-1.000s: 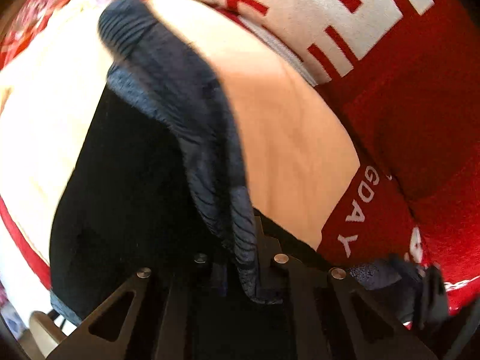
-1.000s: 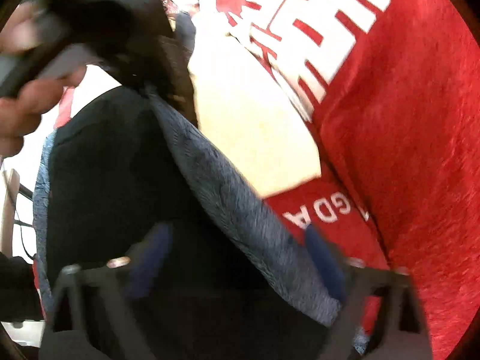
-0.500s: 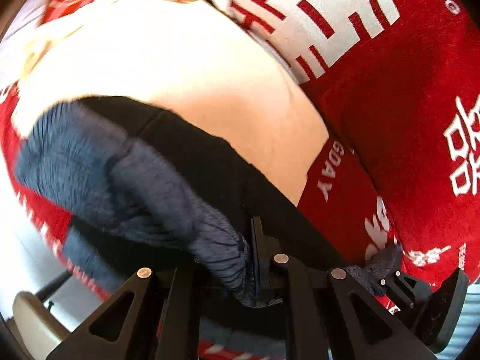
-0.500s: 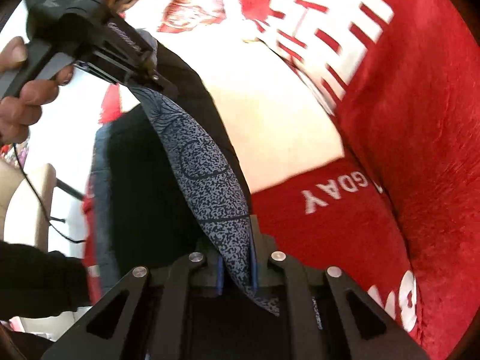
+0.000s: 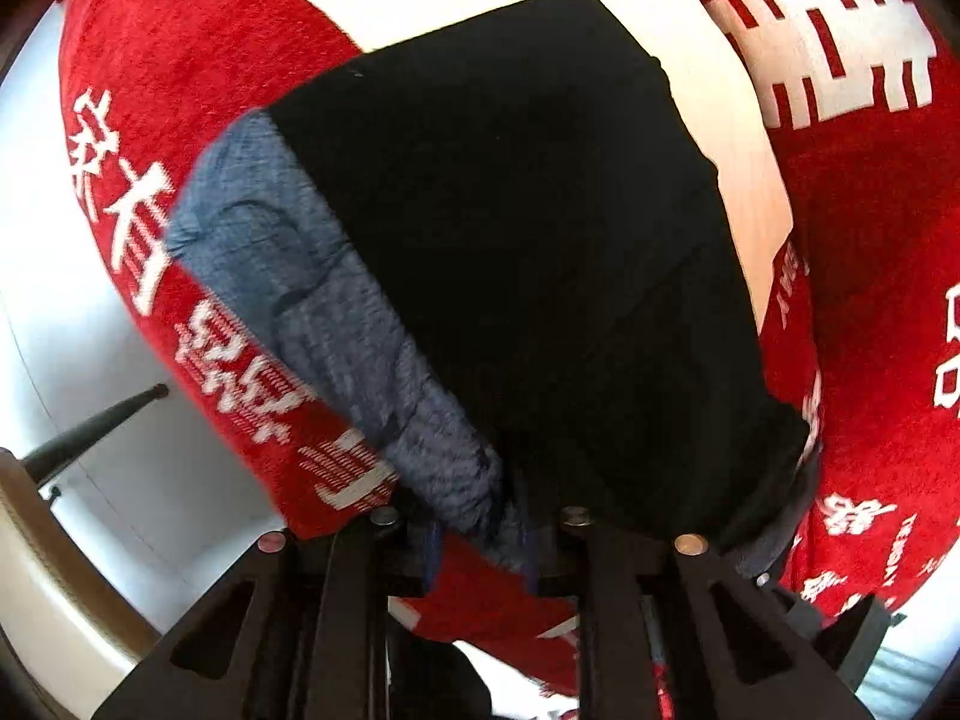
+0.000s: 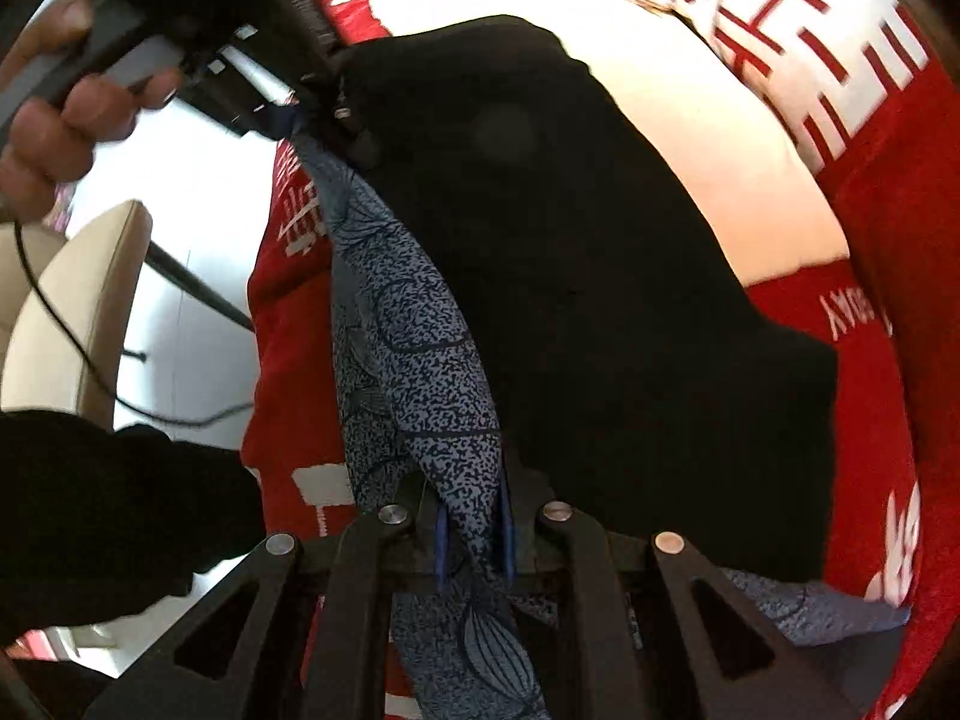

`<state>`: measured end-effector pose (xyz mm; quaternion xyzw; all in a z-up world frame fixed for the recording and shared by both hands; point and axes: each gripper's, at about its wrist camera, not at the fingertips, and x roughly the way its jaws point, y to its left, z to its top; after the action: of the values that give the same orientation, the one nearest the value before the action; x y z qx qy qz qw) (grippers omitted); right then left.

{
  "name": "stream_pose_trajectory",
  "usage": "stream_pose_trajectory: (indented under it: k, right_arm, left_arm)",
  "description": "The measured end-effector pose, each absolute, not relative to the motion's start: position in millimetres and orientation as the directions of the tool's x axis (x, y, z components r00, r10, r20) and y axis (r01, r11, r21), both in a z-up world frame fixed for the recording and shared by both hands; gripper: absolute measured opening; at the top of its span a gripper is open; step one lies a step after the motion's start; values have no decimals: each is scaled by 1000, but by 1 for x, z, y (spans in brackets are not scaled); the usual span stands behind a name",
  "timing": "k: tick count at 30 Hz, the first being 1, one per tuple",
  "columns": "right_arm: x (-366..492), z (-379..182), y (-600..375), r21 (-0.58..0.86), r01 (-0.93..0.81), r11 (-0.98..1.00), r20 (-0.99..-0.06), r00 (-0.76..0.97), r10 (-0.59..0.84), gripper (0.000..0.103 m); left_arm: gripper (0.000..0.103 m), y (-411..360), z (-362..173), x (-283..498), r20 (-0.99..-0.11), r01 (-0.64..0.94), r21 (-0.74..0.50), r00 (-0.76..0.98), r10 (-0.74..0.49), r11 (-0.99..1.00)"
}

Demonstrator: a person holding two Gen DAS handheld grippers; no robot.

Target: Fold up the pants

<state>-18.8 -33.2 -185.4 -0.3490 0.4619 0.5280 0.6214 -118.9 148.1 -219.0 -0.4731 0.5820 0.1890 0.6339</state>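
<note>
From the left wrist, the left gripper (image 5: 477,534) pinches the blue-grey patterned edge of the pants (image 5: 540,252), which lie black across the red blanket (image 5: 870,240). From the right wrist, the right gripper (image 6: 474,540) clamps that same edge, seemingly taut toward the other gripper.

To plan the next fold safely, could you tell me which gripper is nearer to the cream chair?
Probably left. The left gripper holds the pants just beside the chair; the right gripper holds them further along the blanket edge.
</note>
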Motion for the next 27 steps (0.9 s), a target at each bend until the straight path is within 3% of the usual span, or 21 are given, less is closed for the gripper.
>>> stream_pose_trajectory:
  k: [2,8,12,16,18,20,22,24,26,27]
  right_arm:
    - [-23,-183,-37,54,-976,212,-949,16,316,26]
    - [-14,-129,-57,191,-932,309,-912,-52,408,49]
    - [26,-119,-66,239,-849,471,-886,8,464,58]
    - [59,-154,-63,202,-752,627,-924,66,377,59]
    - [65,-178,-72,165,-691,703,-965,34,260,58]
    - [63,-166,-90,211,-649,731,-948,46,314,58]
    - [68,-151,-106,230,-603,763,-938,70,339,59]
    - [90,-131,-131,180,-517,837,-933,180,312,66]
    - [125,-122,-156,84,-378,922,-932,298,207,86]
    - [152,-124,-172,46,-270,962,-933,333,138,86]
  left_arm:
    - [49,147,-210,-130,-943,-794,-314,195,-271,520]
    - [49,139,-167,-154,-976,-744,-207,113,-186,635]
    - [49,117,-158,-113,-976,-658,-219,148,-161,720]
    - [49,81,-188,-60,-973,-590,-228,116,-198,774]
    - [49,60,-209,-48,-986,-555,-145,11,-167,819]
    - [49,45,-205,-47,-996,-510,-89,22,-91,856]
    - [49,39,-199,-44,-996,-474,-79,1,-89,877]
    - [49,33,-191,-38,-995,-468,-96,12,-102,878]
    - [49,20,-189,-23,-993,-440,-115,14,-121,891]
    - [49,8,-189,-12,-990,-407,-134,13,-140,903]
